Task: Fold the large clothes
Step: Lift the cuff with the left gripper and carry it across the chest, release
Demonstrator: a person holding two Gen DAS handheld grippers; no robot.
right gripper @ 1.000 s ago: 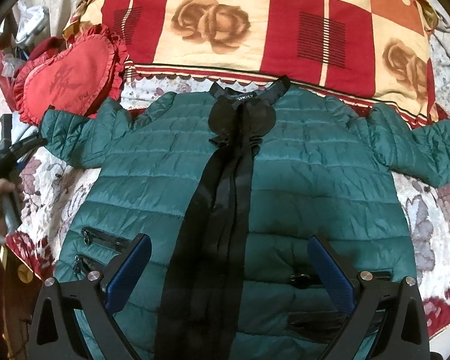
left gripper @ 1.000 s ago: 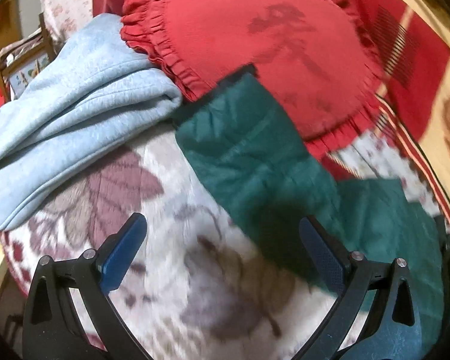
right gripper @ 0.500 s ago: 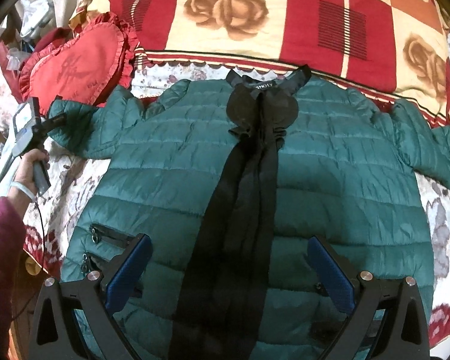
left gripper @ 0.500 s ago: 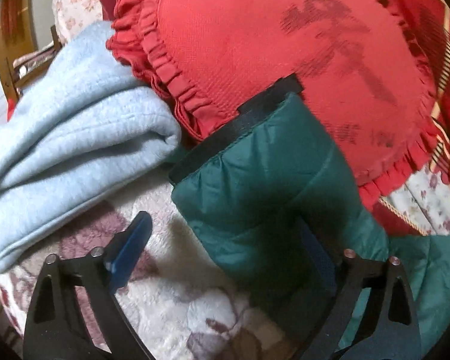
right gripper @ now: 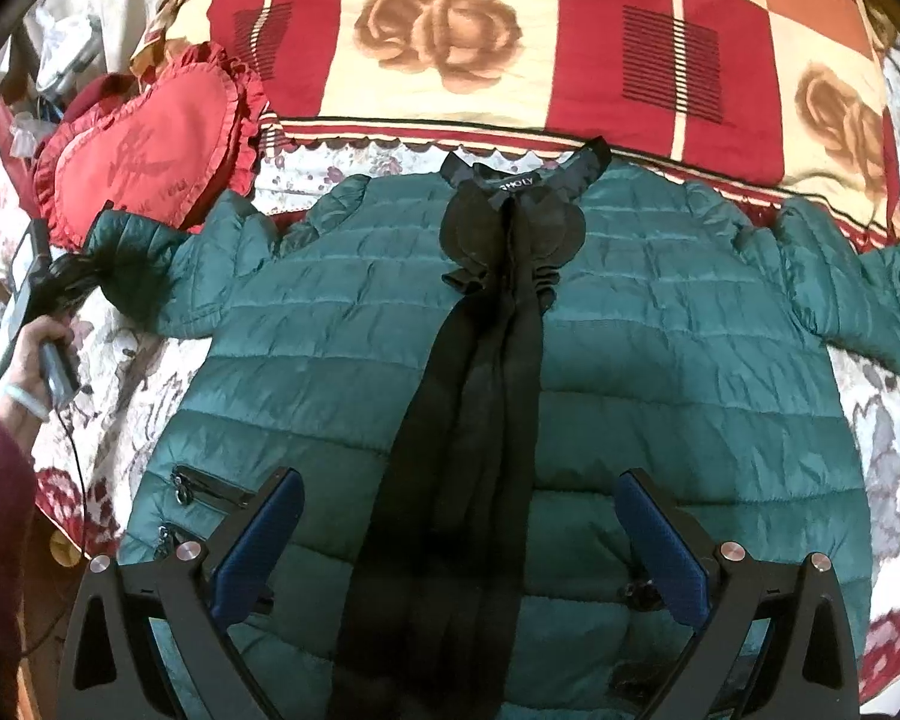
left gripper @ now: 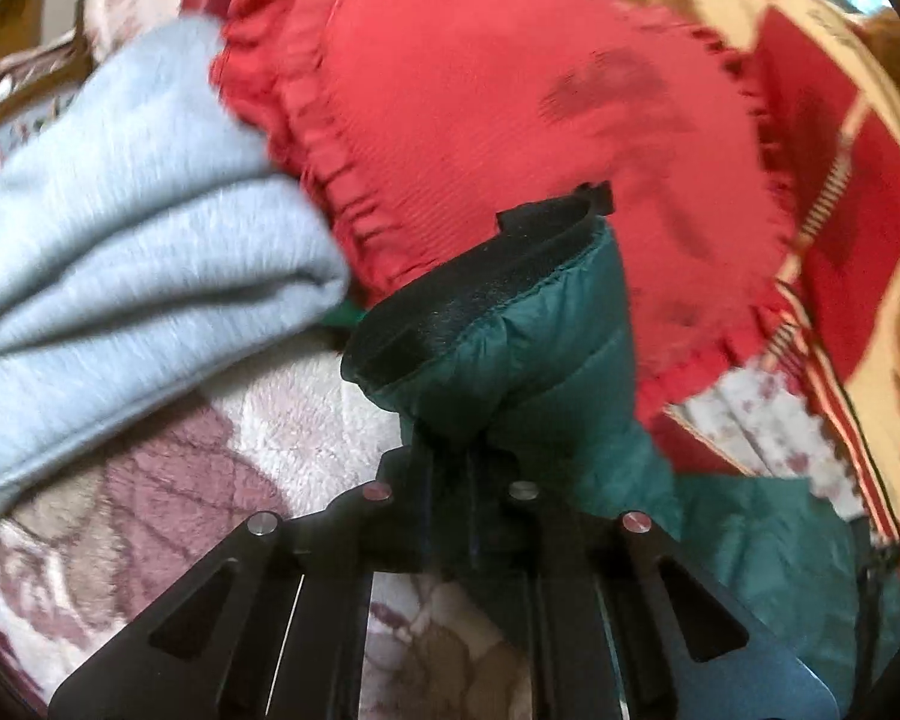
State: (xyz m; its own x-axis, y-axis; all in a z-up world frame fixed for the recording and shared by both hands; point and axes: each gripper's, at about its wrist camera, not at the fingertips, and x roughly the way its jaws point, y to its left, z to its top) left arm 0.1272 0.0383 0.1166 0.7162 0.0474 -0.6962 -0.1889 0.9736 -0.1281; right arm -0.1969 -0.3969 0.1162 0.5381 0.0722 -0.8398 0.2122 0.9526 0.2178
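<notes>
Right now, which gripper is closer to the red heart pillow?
Left. The left gripper pinches the green jacket's sleeve cuff right beside the heart pillow; the right gripper hovers open over the jacket's hem, far away.

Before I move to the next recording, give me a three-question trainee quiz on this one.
1. True or false: the left gripper is shut on the sleeve of the jacket.
2. What lies right behind the cuff? A) heart pillow B) a basket C) a book
3. Fill in: the right gripper hovers with jaws ____ over the jacket's hem.

Key: 1 true; 2 A; 3 open.
</notes>
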